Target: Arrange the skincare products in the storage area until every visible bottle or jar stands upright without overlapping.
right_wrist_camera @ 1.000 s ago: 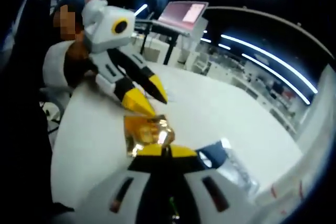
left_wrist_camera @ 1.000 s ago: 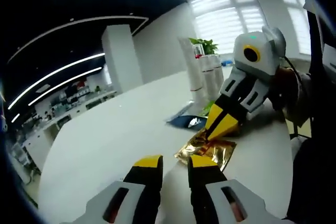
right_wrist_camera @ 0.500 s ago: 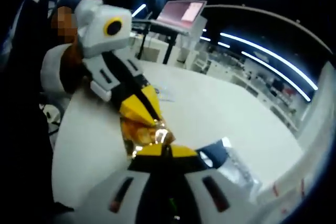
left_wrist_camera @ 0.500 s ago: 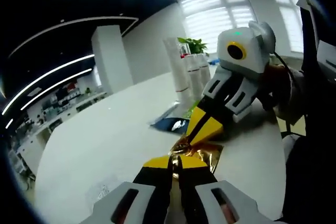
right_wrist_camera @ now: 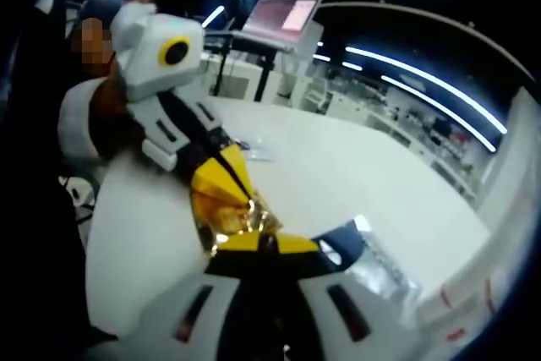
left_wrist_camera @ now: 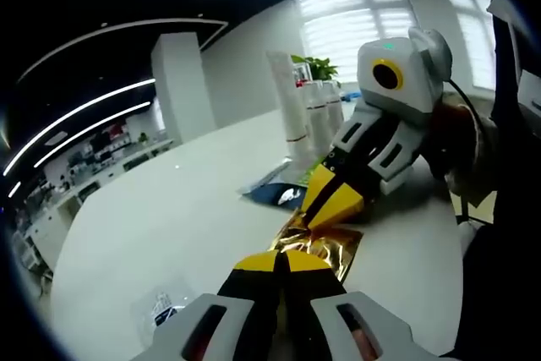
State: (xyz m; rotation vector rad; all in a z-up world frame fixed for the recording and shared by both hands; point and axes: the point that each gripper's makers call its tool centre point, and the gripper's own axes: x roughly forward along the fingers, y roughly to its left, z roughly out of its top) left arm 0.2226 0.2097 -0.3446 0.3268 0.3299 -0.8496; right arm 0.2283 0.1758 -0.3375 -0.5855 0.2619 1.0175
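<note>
A crumpled gold foil sachet (left_wrist_camera: 328, 244) lies on the white table (left_wrist_camera: 169, 209), held from both ends. In the left gripper view my left gripper (left_wrist_camera: 283, 261) is shut on its near edge. My right gripper (left_wrist_camera: 311, 222) reaches in from the right, its yellow tips pinched on the far edge. The right gripper view has the same sachet (right_wrist_camera: 230, 219) between my shut right gripper (right_wrist_camera: 258, 243) and the left gripper (right_wrist_camera: 242, 200) coming from the left. A dark blue sachet (left_wrist_camera: 283, 196) lies flat just beyond, also seen beside my right jaws (right_wrist_camera: 342, 247).
Tall white tubes (left_wrist_camera: 292, 107) stand upright at the back by a green plant (left_wrist_camera: 311, 65). A small clear packet (left_wrist_camera: 161, 310) lies near left. A white tube (right_wrist_camera: 478, 289) stands at the right; a laptop (right_wrist_camera: 283, 19) sits far off. A person's sleeve (right_wrist_camera: 84, 120) is behind.
My left gripper, open a second ago, moved forward to the gold sachet and shut on its edge. The right gripper stayed shut on the other end.
</note>
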